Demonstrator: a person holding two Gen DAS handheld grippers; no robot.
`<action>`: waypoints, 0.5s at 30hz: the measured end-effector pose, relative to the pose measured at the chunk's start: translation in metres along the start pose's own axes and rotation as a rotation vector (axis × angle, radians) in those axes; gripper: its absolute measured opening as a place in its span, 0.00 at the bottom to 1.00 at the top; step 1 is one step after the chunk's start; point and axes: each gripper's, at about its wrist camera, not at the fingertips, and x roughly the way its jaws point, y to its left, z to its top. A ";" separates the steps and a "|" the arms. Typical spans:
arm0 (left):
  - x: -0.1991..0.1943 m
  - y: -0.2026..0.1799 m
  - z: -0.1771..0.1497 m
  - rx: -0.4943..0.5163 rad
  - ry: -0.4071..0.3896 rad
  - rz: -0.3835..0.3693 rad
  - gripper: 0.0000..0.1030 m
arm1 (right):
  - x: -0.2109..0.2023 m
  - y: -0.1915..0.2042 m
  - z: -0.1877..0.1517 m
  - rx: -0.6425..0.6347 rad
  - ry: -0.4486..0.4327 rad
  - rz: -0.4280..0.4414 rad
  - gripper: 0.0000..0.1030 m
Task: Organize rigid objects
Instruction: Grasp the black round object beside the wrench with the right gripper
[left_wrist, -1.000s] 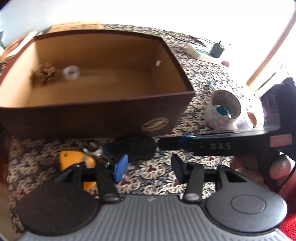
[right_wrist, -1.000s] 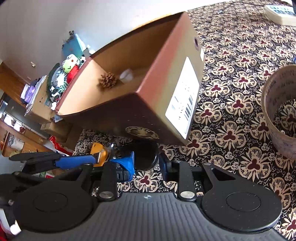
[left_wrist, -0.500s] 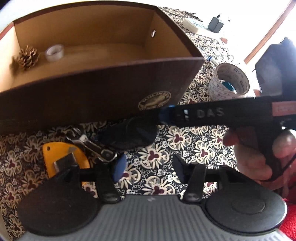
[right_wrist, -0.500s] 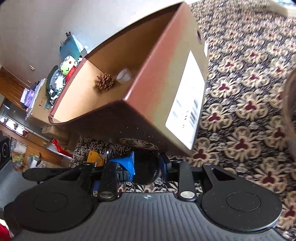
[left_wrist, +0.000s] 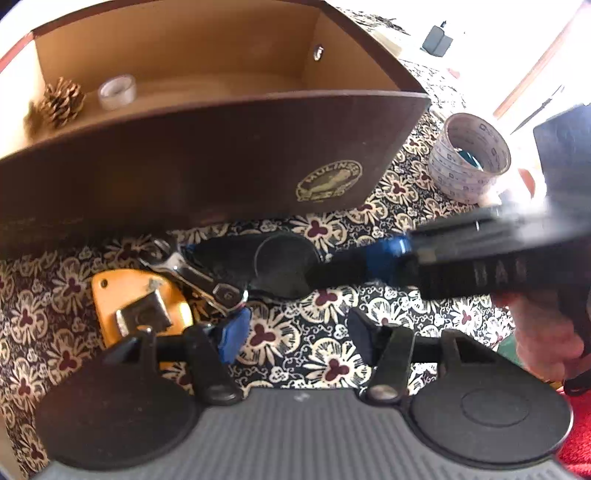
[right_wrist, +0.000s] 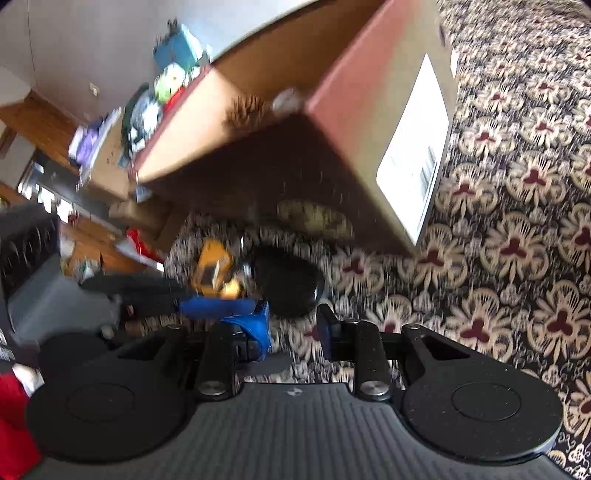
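1. The left gripper hangs over the flower-patterned cloth with its jaws spreading apart; only bare cloth shows between the blue pads, which press on nothing.
2. At about 11 o'clock from that gripper lies a yellow tape measure, belt clip up, with a silver folding multi-tool resting across its upper right edge.
3. At 12 o'clock, just beyond the multi-tool, sits a black oval case, close against the front wall of the brown box.
4. The right gripper reaches in from 3 o'clock in the left wrist view, a person's hand around its grip; its tip reaches the case's right edge.
5. In the right wrist view its jaws are narrowing, a small gap remains between the pads, and the case lies just ahead of them at 12 o'clock; the blur hides whether a pad touches it, and nothing is clamped.
6. Inside the box, toward its far left corner, rest a pine cone and, just to its right, a small clear tape roll.
7. A wide roll of printed tape stands on the cloth at 2 o'clock from the left gripper, just off the box's right corner.
8. A white shipping label covers the box's side wall.
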 end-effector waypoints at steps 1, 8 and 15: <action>0.001 -0.001 0.002 0.005 0.001 0.000 0.58 | 0.001 0.000 0.003 0.004 -0.020 -0.006 0.09; 0.006 -0.005 0.007 0.018 -0.008 0.024 0.62 | 0.030 -0.003 0.012 0.024 -0.049 0.015 0.09; 0.008 -0.009 0.002 0.054 -0.029 0.052 0.63 | 0.013 -0.009 -0.006 0.008 0.043 0.070 0.06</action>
